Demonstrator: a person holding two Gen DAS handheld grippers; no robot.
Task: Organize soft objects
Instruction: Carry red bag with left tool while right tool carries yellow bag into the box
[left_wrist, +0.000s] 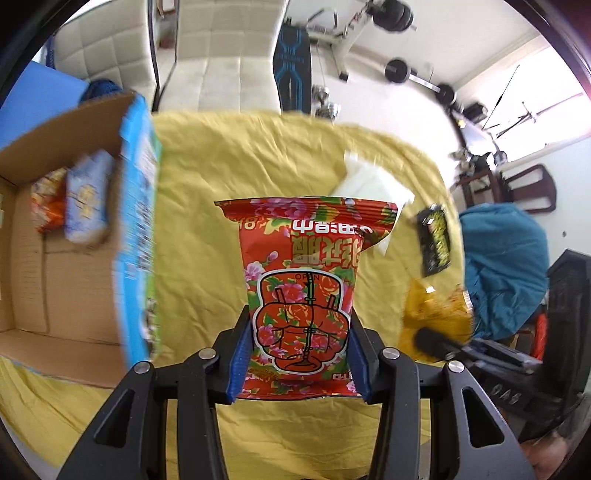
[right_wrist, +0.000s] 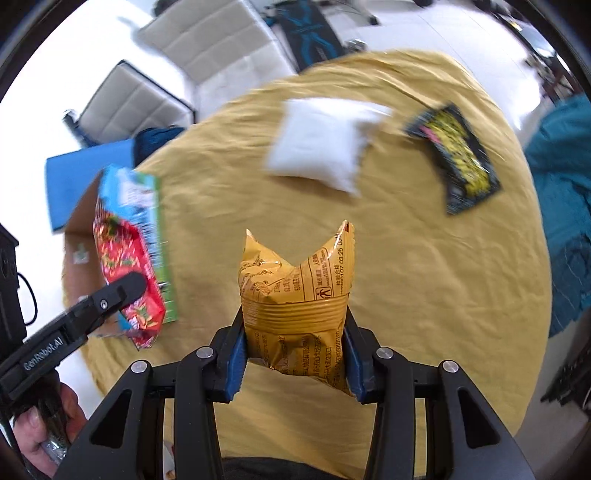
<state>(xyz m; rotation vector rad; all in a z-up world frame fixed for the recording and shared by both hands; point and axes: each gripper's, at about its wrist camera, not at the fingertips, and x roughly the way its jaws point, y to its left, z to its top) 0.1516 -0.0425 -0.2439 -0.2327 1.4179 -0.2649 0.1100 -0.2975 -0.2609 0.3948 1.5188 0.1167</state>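
Observation:
My left gripper (left_wrist: 299, 354) is shut on a red floral snack bag (left_wrist: 301, 280) and holds it above the yellow tablecloth (left_wrist: 221, 184), to the right of an open cardboard box (left_wrist: 48, 266). The box holds a light blue packet (left_wrist: 88, 199) and an orange-red packet (left_wrist: 46, 203). My right gripper (right_wrist: 295, 354) is shut on a yellow snack bag (right_wrist: 295, 295) held over the cloth. In the right wrist view the red bag (right_wrist: 125, 266) and left gripper (right_wrist: 118, 291) show at the left by the box (right_wrist: 77, 229). A white pouch (right_wrist: 317, 144) and a black-yellow packet (right_wrist: 458, 155) lie on the cloth.
The round table (right_wrist: 424, 277) has its edge close on the right and front. White chairs (right_wrist: 207, 48) stand beyond it. A teal cloth heap (left_wrist: 502, 266) sits off the right side. A blue sheet (right_wrist: 85, 177) lies behind the box.

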